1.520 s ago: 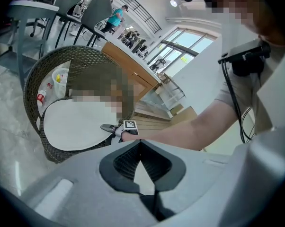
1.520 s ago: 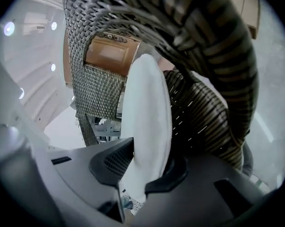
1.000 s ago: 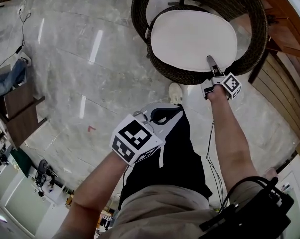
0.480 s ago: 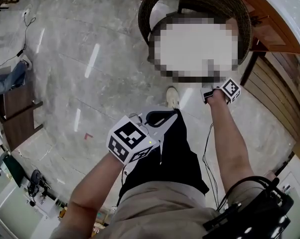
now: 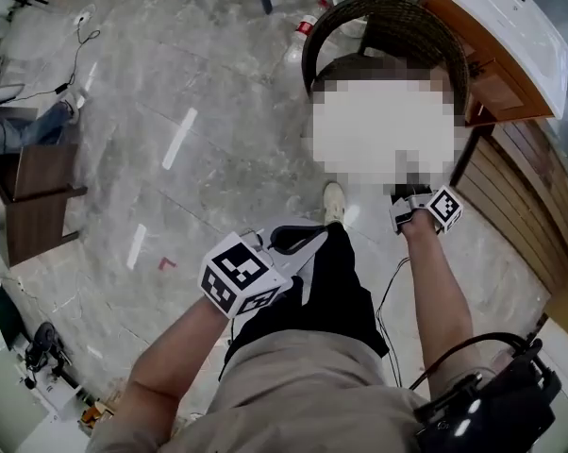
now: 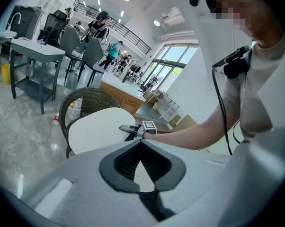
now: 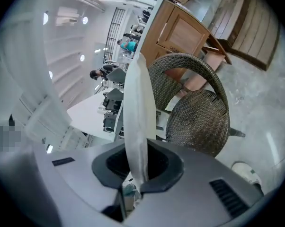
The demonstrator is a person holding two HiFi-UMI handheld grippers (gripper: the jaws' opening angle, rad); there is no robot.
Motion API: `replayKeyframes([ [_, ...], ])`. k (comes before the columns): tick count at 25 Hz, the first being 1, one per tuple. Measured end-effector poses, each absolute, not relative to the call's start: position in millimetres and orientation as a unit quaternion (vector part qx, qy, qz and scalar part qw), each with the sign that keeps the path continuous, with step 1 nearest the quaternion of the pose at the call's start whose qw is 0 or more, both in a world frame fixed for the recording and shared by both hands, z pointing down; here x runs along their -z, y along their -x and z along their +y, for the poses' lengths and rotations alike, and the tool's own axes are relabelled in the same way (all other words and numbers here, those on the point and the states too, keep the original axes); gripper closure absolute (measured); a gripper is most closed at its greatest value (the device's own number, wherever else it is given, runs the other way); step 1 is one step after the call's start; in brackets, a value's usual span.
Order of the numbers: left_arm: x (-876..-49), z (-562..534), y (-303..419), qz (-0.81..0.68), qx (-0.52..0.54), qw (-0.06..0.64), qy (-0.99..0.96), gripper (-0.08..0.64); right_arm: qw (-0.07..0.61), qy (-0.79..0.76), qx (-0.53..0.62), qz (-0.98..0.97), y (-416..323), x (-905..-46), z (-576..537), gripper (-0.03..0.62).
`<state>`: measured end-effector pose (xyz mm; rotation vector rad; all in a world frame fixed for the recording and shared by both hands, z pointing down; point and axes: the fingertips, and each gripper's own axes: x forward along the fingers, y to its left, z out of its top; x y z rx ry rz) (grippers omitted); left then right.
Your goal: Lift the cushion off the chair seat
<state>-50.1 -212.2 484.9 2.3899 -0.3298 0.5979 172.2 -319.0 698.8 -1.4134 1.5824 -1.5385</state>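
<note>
— Right gripper (image 5: 412, 192), head view: state?
— It is held out at the front edge of the chair (image 5: 388, 12). Neither its grip nor the cushion can be read in this view. The left gripper (image 5: 298, 237) hangs well short of the chair, over the person's leg (image 5: 322, 291), jaws together. A shoe (image 5: 333, 201) sits just in front of the chair.

— Left gripper view?
— The left gripper (image 6: 141, 148) is clenched on nothing: its jaws meet at the tips with an empty gap behind them. Beyond it the white cushion (image 6: 95, 129) lies tilted in front of the chair (image 6: 78, 98) back. The right gripper (image 6: 128, 128) bites the cushion's near rim.

— Right gripper view?
— The right gripper (image 7: 138, 171) is clamped on the cushion (image 7: 138, 103), pinching its rim. The cushion stands edge-on, just beside the chair (image 7: 190, 65), whose woven seat (image 7: 199, 122) shows bare. Whether the cushion's far rim touches the chair cannot be told.
</note>
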Motion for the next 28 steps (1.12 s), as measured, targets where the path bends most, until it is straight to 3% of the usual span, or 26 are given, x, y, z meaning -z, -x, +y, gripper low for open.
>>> replayKeyframes([
  [16,-387.2,-116.0,209.4,-0.189,-0.167,0.268,-0.93,0.555,0.257,0.456,0.522,0.673,-19.1,-507.7,-198.2,0.551],
  [28,-356.1,-58.0,273.1,-0.214,-0.141,0.252,-0.933,0.554,0.272,0.42,0.516,0.696,48.6,-413.2,-90.6,0.549],
])
